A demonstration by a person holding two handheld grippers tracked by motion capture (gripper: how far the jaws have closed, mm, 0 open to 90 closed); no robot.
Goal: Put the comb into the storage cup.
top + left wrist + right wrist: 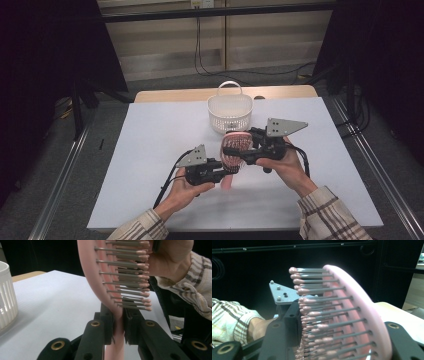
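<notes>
While the left claw (119,325) pinches the brush (235,150) by its smooth pink handle, the oval head stands between the right claw's (337,340) jaws, which bracket it, one at the pink-tipped metal bristles, one at the back; contact unclear. Beyond both sits a ribbed white basket (230,111) on the white surface (150,150).

A lab-style recording bay: a white-topped wooden table (150,150) fenced by black metal framing (215,12), black curtains (45,45) and loose wall cables (200,55).
</notes>
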